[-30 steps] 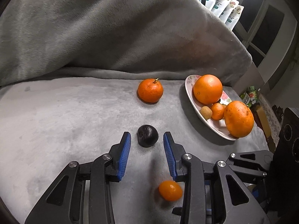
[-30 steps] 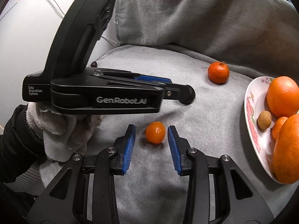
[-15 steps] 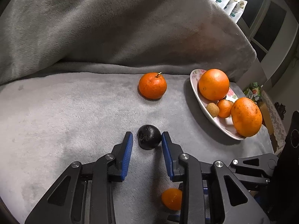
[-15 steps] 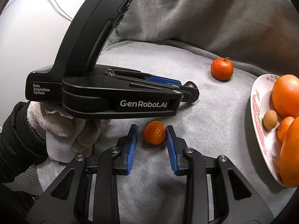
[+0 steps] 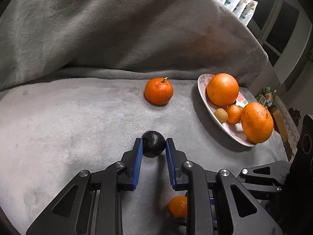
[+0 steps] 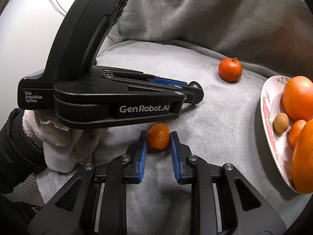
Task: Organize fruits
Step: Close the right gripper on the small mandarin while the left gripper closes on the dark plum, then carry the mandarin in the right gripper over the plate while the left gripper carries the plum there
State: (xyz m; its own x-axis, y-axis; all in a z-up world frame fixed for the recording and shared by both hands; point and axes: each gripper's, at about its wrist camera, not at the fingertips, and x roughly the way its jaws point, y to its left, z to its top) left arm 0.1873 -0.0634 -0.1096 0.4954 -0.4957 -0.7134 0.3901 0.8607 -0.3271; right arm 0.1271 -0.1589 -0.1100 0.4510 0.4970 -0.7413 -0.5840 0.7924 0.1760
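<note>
The dark round fruit [image 5: 153, 143] is seen clamped between the blue pads of the left gripper [image 5: 153, 146] on the grey blanket [image 5: 58, 127], well short of the plate [image 5: 203, 94] that already holds oranges and smaller fruit. The small orange kumquat [image 6: 158, 136] lies nearer the camera than the plate, between the closing jaws of the right gripper [image 6: 158, 143], the pads appearing just at its sides. A straight lift is judged best before travel toward the plate, with squeeze kept light and the loose mandarin [image 5: 158, 91] beside the plate avoided.
</note>
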